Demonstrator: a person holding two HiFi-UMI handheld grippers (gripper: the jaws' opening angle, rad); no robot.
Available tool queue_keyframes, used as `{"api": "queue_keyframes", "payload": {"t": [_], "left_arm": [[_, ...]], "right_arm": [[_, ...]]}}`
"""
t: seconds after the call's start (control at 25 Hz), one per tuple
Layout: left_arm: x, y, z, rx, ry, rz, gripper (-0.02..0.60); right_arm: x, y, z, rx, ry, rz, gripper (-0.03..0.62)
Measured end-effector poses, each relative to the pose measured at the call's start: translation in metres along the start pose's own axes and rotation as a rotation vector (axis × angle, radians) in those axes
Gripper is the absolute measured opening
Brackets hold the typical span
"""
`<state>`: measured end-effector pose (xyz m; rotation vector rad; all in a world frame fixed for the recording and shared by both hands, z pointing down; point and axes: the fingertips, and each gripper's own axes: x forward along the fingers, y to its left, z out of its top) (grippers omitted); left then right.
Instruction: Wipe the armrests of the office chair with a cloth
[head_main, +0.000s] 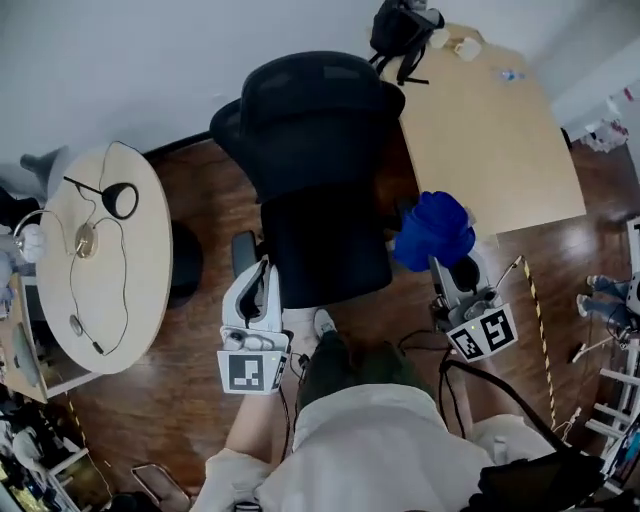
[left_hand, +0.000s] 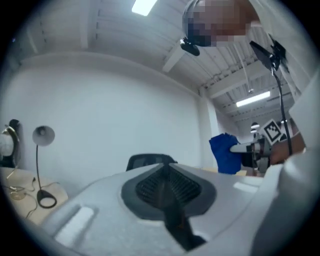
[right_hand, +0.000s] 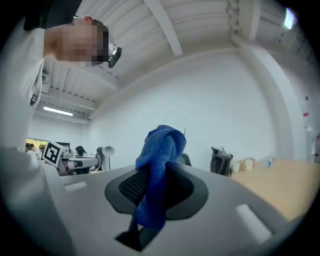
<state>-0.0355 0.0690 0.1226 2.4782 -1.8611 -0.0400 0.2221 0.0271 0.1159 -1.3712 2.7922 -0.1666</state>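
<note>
Cloth (right_hand: 159, 165): blue, bunched, pinched in the right gripper (head_main: 447, 272). It bulges up past the tips and a tail hangs down between the pads. In the head view it is held in the air off the chair's right side, near the seat edge.
Right fingers (right_hand: 122, 187): clenched on the cloth, fabric filling the gap.
Left gripper (head_main: 265, 272): empty.
Left fingers (left_hand: 150, 187): tips drawn together, nothing between them, touching nothing. They are held over the front left of the seat.
Marker cubes: one on each gripper, left (head_main: 250, 370) and right (head_main: 483, 335), with black-and-white square patterns.
Writing: no brand or lettering readable anywhere.
Person: light top, dark trousers, one pale shoe (head_main: 323, 322) on the floor just in front of the seat.
Office chair (head_main: 320, 180): black, mesh back, seat facing the person, between the two grippers.
Armrest (head_main: 243, 255): dark pad on the chair's left, just beside the left gripper's tips. Whether they touch, cannot tell. The other armrest is mostly behind the cloth.
Floor (head_main: 190, 400): dark wood.
Round table (head_main: 110, 300): pale, left of the chair, with a black desk lamp (head_main: 118, 198) and thin cables on it.
Wooden table (head_main: 490, 140): right of the chair, with a black bag (head_main: 403, 28) at its far corner and small items too small to identify.
Wall (head_main: 150, 60): plain white behind the chair.
</note>
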Motion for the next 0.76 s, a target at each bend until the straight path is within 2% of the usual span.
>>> {"api": "queue_keyframes", "payload": {"t": [0.04,0.12,0.24,0.4,0.6,0.76], "left_arm": [[-0.005,-0.007,0.020,0.010,-0.029,0.001,0.008],[-0.020,-0.024,0.050,0.033,-0.063,-0.014,0.002],[-0.048,-0.050,0.079,0.042,-0.099,-0.023,0.002],[-0.097,-0.080,0.089,0.038,-0.089,0.013,0.002],[-0.181,-0.145,0.094,0.052,-0.070,0.033,0.002],[-0.244,-0.183,0.086,0.003,-0.044,0.067,0.002]], "right_arm": [[-0.006,0.006,0.024,-0.033,-0.044,0.008,0.082],[-0.025,0.022,0.056,-0.067,-0.118,0.020,0.081],[-0.063,0.043,0.078,-0.068,-0.183,0.040,0.083],[-0.120,0.058,0.080,0.012,-0.189,0.052,0.081],[-0.220,0.085,0.082,0.019,-0.176,0.071,0.083],[-0.279,0.114,0.075,0.036,-0.145,0.088,0.082]]}}
